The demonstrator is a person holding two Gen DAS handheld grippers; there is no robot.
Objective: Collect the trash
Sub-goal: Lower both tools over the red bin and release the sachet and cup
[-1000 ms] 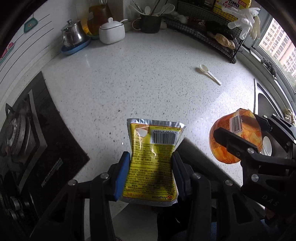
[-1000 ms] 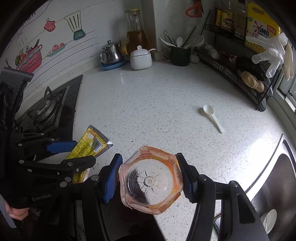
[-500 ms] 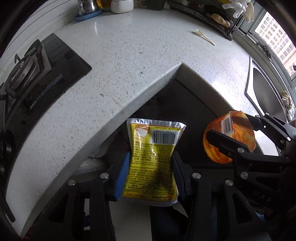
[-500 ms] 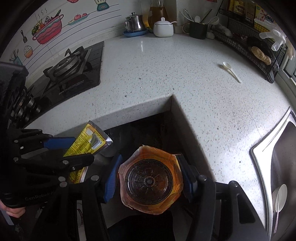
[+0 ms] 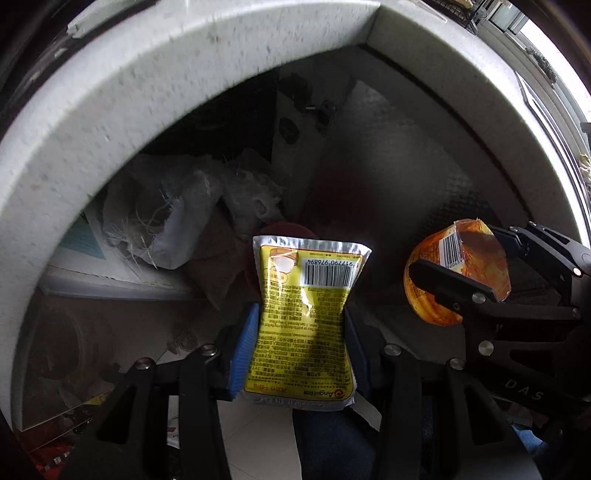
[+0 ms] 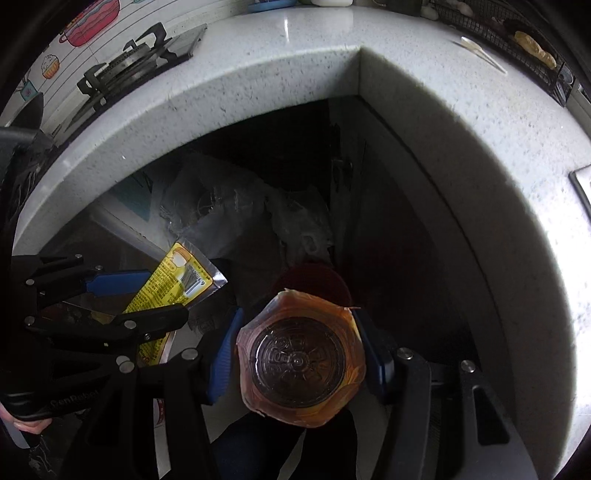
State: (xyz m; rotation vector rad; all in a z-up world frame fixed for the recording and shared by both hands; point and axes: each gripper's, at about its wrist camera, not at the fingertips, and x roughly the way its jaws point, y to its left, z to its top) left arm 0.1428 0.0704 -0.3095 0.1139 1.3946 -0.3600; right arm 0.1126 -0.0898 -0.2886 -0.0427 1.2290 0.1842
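home kitchen: speckled white countertop (image 6: 295, 62) with inner corner, gas stove (image 6: 125, 66), cartoon food wall decals (image 6: 92, 31), wire rack (image 6: 517, 33), cluttered cabinet space below

My left hand-held gripper (image 5: 301, 345) and right hand-held gripper (image 6: 301, 356) are black, angular frames with silver screws and blue ribbed pads (image 5: 242, 350). Pale lettering marks their sides. Dark blue trousers (image 5: 328, 443) cover my legs.
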